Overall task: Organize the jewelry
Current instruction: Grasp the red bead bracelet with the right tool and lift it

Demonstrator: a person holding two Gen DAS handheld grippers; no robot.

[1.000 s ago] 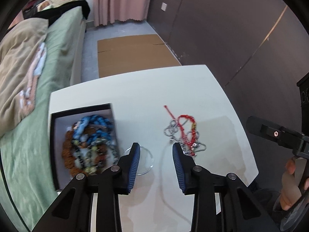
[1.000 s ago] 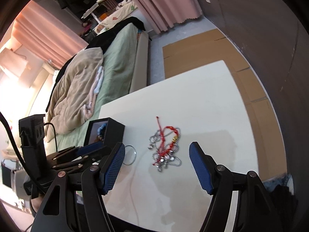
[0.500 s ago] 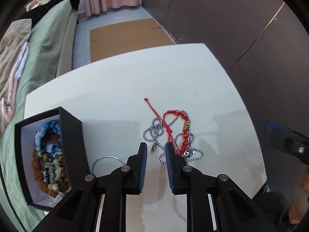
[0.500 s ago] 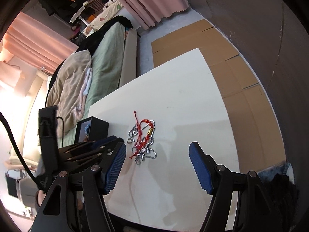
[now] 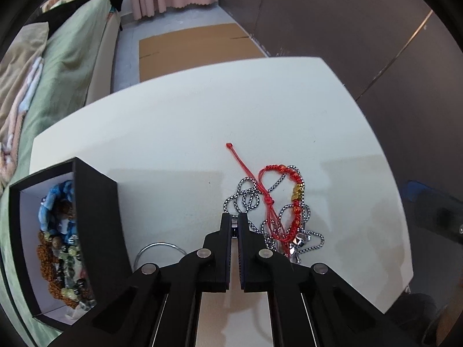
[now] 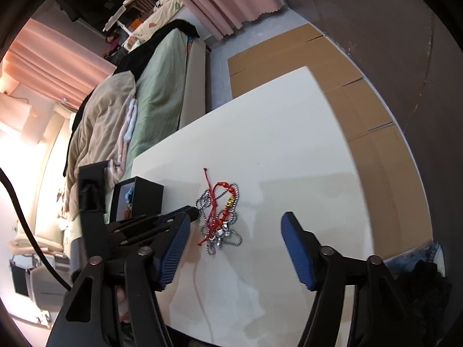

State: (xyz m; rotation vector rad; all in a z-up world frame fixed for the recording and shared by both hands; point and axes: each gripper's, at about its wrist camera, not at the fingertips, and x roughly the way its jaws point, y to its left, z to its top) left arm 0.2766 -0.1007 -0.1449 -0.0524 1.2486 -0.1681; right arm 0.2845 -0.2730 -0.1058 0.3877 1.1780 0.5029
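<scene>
While the left tongs (image 5: 234,217) are seen drawn almost fully together, having just been closing, their tips are set at the near-left fringe of the tangled jewelry on the white worktop (image 5: 179,121). A small metal piece appears to be caught between the tips, probably a link or clasp of the silver chain (image 5: 246,199), though it cannot be made out for certain. The chain is wound together with a red cord bracelet (image 5: 292,202), and both lie toward the right half of the worktop, nearer its front edge than its far edge. A black box (image 5: 95,202), already filled with beaded bracelets, stands at the front left corner, and a thin metal bangle (image 5: 162,247) lies between the box and the tangle.

The right tongs (image 6: 234,248) are held open above the tangle with nothing between them, their jaws having just been narrowing.

The step in hand is judged to be the pinching of the chain for separation from the red bracelet. A slow lift is called for next, with the bracelet held down or pulled clear by the right tongs, so that only one piece is carried to the box.
</scene>
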